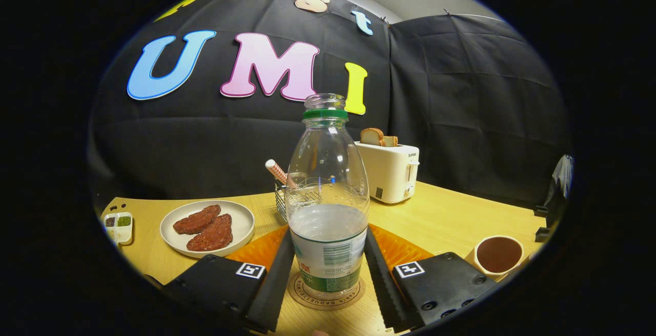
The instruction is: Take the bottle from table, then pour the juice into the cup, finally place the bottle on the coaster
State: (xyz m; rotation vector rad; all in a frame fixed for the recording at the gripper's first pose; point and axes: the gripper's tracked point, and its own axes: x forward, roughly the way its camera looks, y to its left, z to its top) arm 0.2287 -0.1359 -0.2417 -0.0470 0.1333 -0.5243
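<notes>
One wooden table (451, 213) carried everything I logged, and I took the bottle (328, 192) as my reference for all positions. Behind the bottle and off to its right I noted a white toaster (389, 172) with bread slices (378, 137) standing in its slots. To the bottle's left sat a pale plate (241, 218) holding two dark reddish patties (207, 227). An orange mat (405, 249) lay under and behind the bottle's base, showing on both sides of it. The bottle itself was clear plastic, uncapped, with a green neck ring, upright, roughly one third full of clear liquid; it stood on a round coaster (348, 299). My gripper (328, 295) had a finger on each side of the bottle's labelled lower part, the inner faces just beside or touching it; I could not tell whether they pressed or had let go. Right of the bottle, near the table edge, I recorded a cup (498, 255) holding dark liquid. Directly behind the bottle stood a wire basket (281, 200) with a striped straw (277, 171). Far to the bottle's left lay a small condiment tray (118, 225).
</notes>
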